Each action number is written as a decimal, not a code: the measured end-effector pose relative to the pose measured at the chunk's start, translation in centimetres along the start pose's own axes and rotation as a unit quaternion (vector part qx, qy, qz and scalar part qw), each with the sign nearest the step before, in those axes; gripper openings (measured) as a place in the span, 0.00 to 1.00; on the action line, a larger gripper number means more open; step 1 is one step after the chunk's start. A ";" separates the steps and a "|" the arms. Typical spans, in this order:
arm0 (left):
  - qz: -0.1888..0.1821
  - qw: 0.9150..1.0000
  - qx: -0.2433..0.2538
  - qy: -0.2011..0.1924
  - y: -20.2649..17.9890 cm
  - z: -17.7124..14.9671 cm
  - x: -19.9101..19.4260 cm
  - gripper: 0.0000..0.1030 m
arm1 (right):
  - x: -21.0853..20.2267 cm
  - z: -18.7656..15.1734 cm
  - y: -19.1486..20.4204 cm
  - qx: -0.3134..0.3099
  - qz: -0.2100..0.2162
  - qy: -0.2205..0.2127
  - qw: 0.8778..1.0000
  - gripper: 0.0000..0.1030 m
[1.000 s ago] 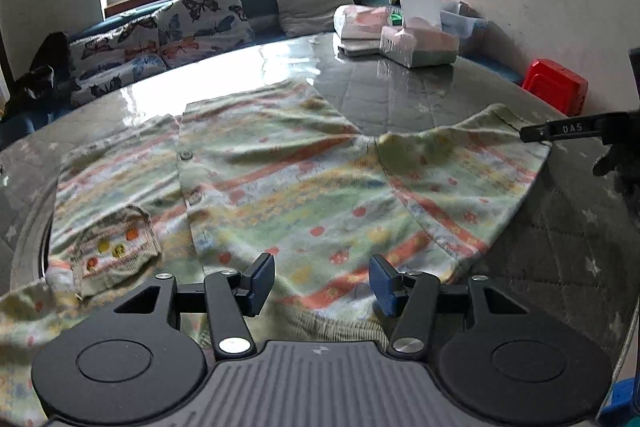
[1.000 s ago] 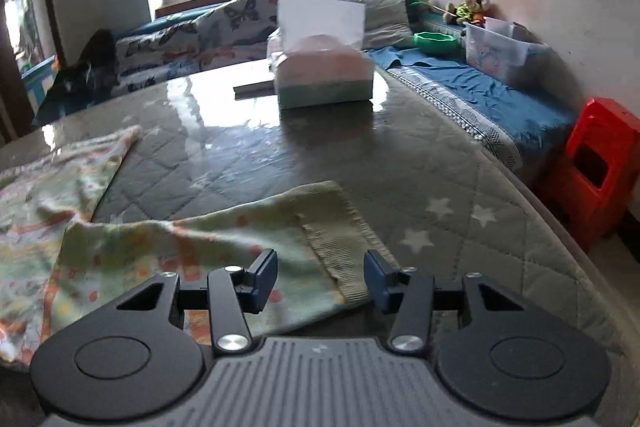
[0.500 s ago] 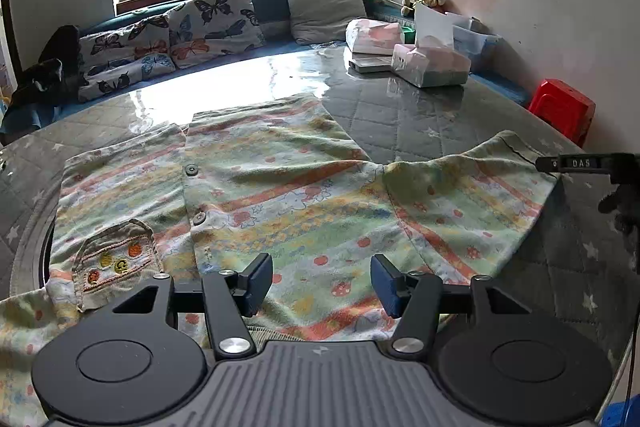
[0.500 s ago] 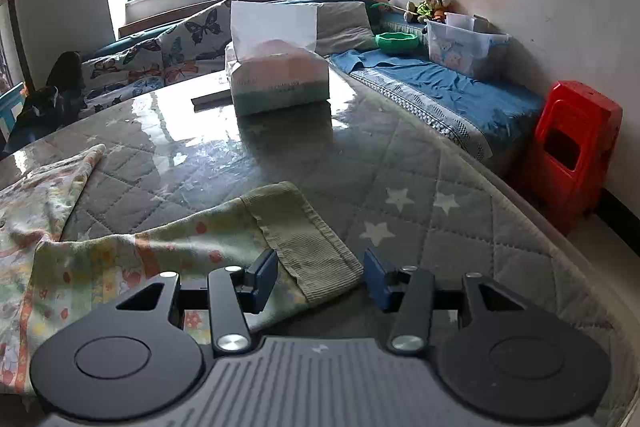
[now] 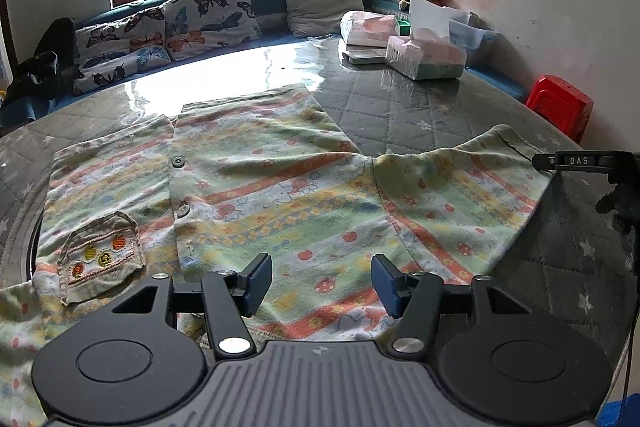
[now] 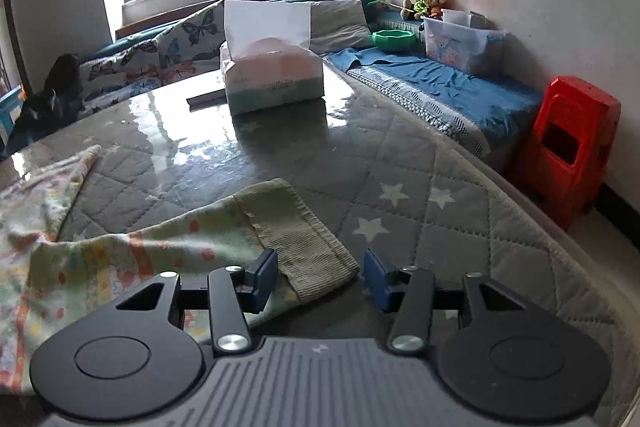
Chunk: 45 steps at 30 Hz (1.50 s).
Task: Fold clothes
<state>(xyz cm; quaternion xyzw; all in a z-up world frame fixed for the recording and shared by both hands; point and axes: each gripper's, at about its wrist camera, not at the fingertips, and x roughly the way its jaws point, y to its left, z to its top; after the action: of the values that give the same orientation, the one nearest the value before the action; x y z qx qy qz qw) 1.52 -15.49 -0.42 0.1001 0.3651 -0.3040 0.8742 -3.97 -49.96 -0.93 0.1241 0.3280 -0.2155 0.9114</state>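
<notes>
The near hem of the striped shirt is cut off behind the left claw, whose jaws stand wide above the cloth, holding nothing. The shirt lies spread, buttoned side up, on the quilted grey table under a glossy clear cover. The right claw is likewise wide, its left finger over the ribbed cuff of the right sleeve, gripping nothing. A cushioned bench runs along the far wall below the window. A tissue box stands far on the table, one sheet protruding. A clear bin sits on the bench, its contents indistinct.
</notes>
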 end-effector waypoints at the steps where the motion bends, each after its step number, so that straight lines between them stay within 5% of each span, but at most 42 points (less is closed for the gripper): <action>1: 0.000 1.000 0.001 0.001 -0.1 0.0 0.1 0.57 | -0.1 0.0 0.1 0.000 0.003 0.000 1.000 0.38; 5: 0.001 1.000 0.005 0.006 -0.6 0.0 0.5 0.57 | -0.8 0.3 0.1 0.009 0.022 -0.008 1.000 0.13; 8: -0.002 1.000 0.010 0.008 -0.9 0.0 0.7 0.57 | -1.4 0.6 0.0 0.017 0.038 -0.015 0.999 0.10; 28: -0.016 1.000 0.025 0.010 -2.0 -0.2 1.7 0.59 | -7.7 4.9 4.1 -0.013 0.132 -0.086 0.987 0.08; 37: 0.006 0.999 -0.019 -0.026 1.7 0.1 -1.6 0.61 | -10.3 6.9 10.3 -0.080 0.189 -0.106 0.973 0.08; 45: 0.054 0.995 -0.075 -0.046 6.9 -1.2 -4.6 0.62 | -11.1 6.9 18.4 -0.151 0.266 -0.096 0.947 0.08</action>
<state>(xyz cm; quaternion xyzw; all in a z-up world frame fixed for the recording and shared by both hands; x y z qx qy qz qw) 2.44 -7.45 1.58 0.0399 0.3402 -0.2322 0.9104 0.79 -32.91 13.07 0.0463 0.2223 0.0763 0.9709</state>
